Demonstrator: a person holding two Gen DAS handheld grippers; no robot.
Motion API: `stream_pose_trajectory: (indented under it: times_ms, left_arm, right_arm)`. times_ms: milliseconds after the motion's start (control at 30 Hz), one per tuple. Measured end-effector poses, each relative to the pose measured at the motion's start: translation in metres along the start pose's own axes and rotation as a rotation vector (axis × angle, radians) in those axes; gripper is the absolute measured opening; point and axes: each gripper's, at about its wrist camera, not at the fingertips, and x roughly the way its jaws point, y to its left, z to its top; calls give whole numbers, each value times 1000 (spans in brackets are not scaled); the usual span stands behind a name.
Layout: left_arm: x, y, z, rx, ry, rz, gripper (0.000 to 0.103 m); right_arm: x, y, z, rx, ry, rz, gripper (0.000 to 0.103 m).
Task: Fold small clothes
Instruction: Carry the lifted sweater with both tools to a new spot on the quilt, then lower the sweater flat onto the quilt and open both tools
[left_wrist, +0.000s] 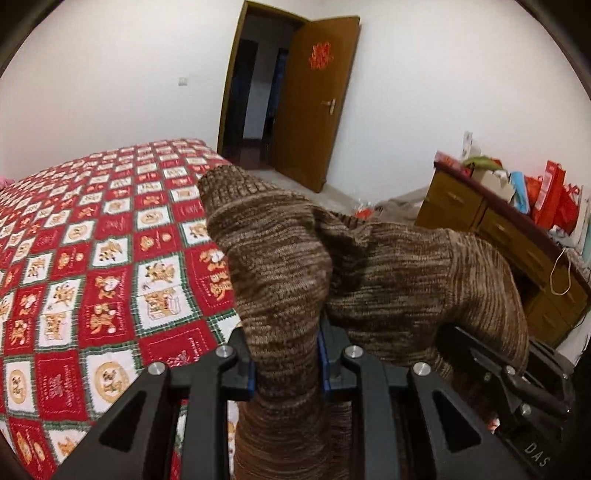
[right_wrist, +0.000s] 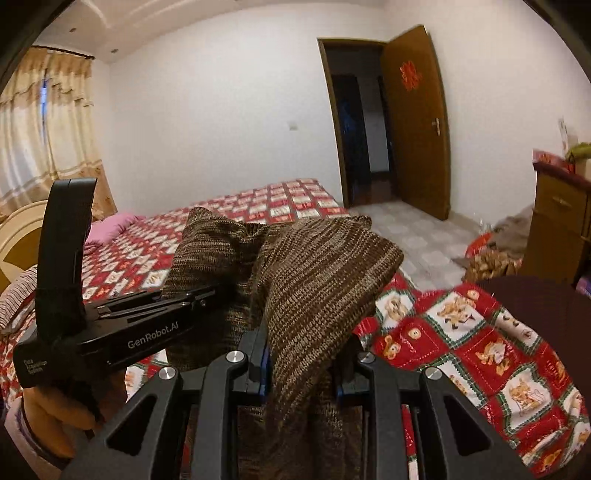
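Note:
A small brown knitted sweater (left_wrist: 295, 266) is held up in the air above the bed by both grippers. My left gripper (left_wrist: 286, 365) is shut on one bunched part of it, the knit draping over and between its fingers. My right gripper (right_wrist: 301, 365) is shut on another part of the sweater (right_wrist: 314, 273), which folds over its fingers and hides their tips. The right gripper also shows at the right edge of the left wrist view (left_wrist: 509, 373). The left gripper shows at the left of the right wrist view (right_wrist: 192, 295), close beside the right one.
The bed (left_wrist: 92, 258) with a red, white and green cartoon quilt lies below and to the left. A pink pillow (right_wrist: 110, 225) lies at its head. A wooden dresser (left_wrist: 517, 243) with red bags stands right. An open wooden door (left_wrist: 314, 103) is behind.

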Motion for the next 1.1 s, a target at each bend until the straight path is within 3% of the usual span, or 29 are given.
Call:
stream_pose_trajectory:
  times_ms: [233, 667, 933, 1033, 1100]
  left_arm:
    - [57, -11, 6, 2, 47, 4, 24]
    - [124, -18, 6, -28, 68, 62, 24]
    - [149, -13, 2, -45, 130, 72, 27]
    - [157, -10, 4, -46, 159, 95, 46]
    - [162, -6, 5, -54, 189, 114, 64]
  right_arm:
    - [52, -29, 4, -12, 65, -88, 25]
    - [138, -51, 4, -218, 167, -264, 25]
    - [161, -66, -3, -202, 260, -263, 25]
    - [166, -74, -4, -165, 295, -240, 26]
    - [173, -83, -5, -126, 327, -228, 27]
